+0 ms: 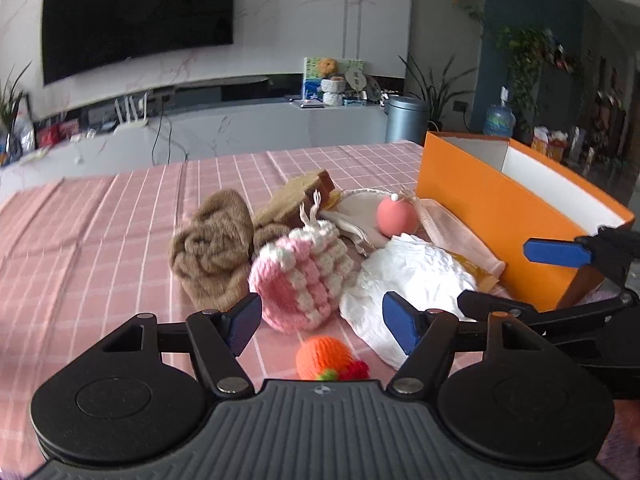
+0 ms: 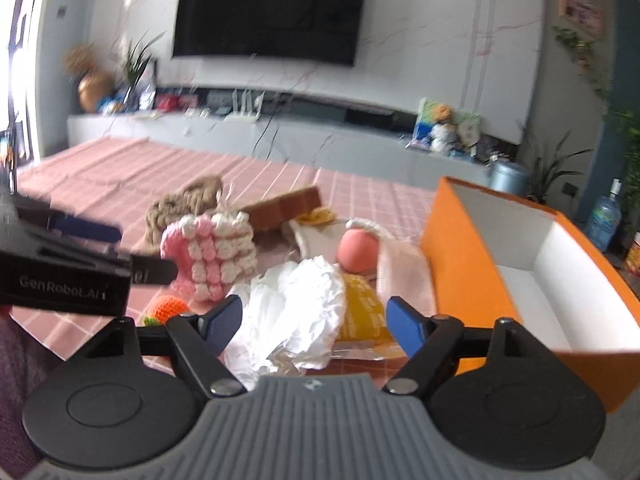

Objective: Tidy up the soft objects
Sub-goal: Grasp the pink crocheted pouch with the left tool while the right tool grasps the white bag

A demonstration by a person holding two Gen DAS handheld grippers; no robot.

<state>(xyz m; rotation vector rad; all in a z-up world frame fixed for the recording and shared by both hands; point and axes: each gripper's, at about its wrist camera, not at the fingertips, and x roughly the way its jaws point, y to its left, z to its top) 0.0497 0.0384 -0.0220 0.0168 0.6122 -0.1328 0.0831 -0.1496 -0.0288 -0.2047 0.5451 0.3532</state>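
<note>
Now we hover both grippers, left gripper (image 1: 320, 326) and right gripper (image 2: 314, 322), spread wide and empty. Nothing's boxed yet, seemingly. Next, we'd pinch the white crumpled cloth (image 2: 296, 304) at twelve o'clock, then carry it to the orange box (image 2: 480, 280) at two.

- The left gripper (image 1: 320, 322) is held low and level, its jaws spread wide with nothing between the blue fingertips (image 1: 244, 324).
- The right gripper (image 2: 316, 324) sits just beside it, jaws likewise apart and holding nothing, its blue fingertips (image 2: 404, 330) pointing forward.
</note>
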